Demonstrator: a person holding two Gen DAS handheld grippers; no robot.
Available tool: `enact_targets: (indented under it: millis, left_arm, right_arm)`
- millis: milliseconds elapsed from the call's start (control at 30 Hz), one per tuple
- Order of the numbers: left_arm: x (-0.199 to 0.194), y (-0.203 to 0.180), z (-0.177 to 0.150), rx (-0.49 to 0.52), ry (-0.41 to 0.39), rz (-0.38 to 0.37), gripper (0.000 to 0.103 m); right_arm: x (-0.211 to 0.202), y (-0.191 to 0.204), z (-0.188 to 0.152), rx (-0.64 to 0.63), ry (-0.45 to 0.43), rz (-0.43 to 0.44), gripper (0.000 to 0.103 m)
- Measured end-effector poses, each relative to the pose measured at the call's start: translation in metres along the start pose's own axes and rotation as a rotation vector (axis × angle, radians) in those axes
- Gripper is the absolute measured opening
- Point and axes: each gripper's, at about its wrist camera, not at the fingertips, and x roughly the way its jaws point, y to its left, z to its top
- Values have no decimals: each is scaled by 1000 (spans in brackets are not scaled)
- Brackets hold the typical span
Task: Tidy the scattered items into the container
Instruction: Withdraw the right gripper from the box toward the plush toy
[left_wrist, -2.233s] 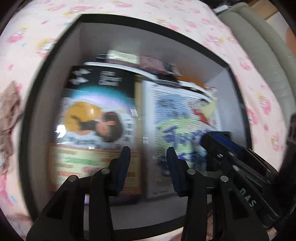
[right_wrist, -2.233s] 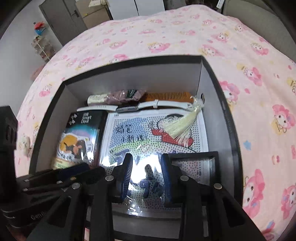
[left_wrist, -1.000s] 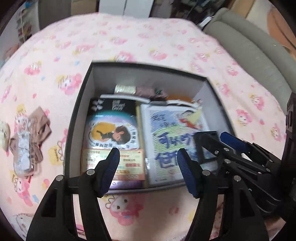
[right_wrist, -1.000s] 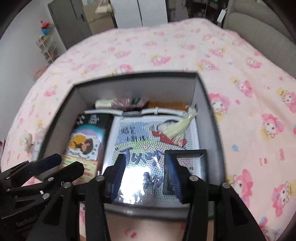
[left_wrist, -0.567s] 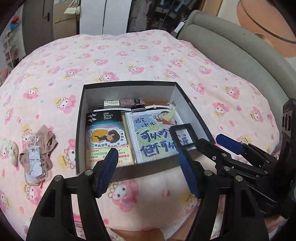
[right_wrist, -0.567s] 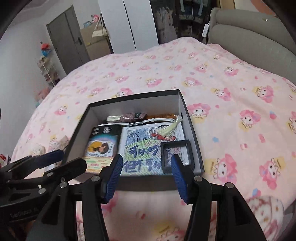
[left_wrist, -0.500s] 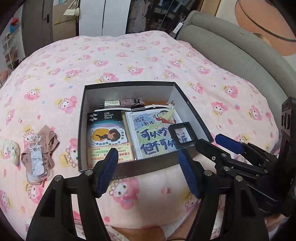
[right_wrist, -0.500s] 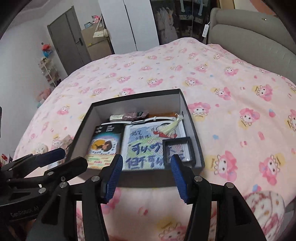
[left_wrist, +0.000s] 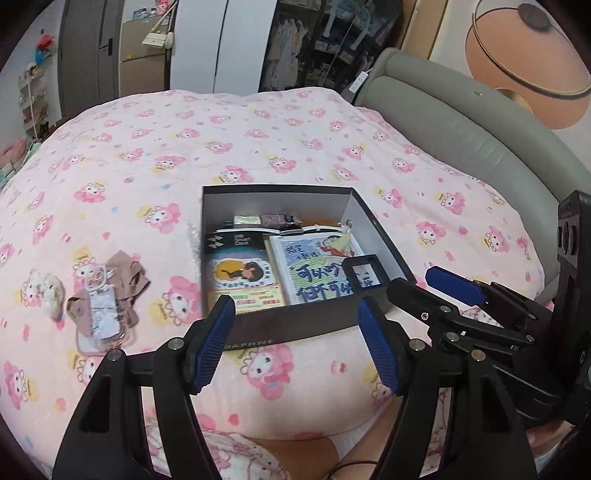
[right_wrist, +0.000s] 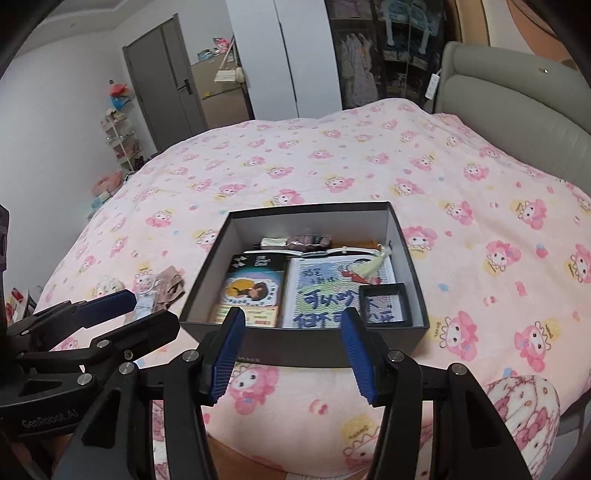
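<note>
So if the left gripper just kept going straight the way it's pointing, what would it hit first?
Probably the near wall of the dark box, which sits centred between the open, empty fingers of the left gripper; depth is unclear, so possibly the pink bedspread first.

We count one dark box (right_wrist: 410, 254) ahead of our grippers. In it we see one card pack (right_wrist: 255, 286), one big bead picture (right_wrist: 328, 291), one little black frame (right_wrist: 384, 304), one tassel (right_wrist: 376, 264) and one white strip (right_wrist: 332, 252). Out on the blanket, left of our left gripper (left_wrist: 295, 347), lie one brown cloth (left_wrist: 122, 284), one clear case (left_wrist: 101, 314) and one fluffy white thing (left_wrist: 46, 291).
</note>
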Motion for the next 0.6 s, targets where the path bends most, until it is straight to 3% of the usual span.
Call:
enact_targets:
  millis: [600]
  left_arm:
    - [-42, 85, -35, -122, -20, 79, 70]
  right_arm:
    - [22, 91, -9, -125, 78, 113, 50]
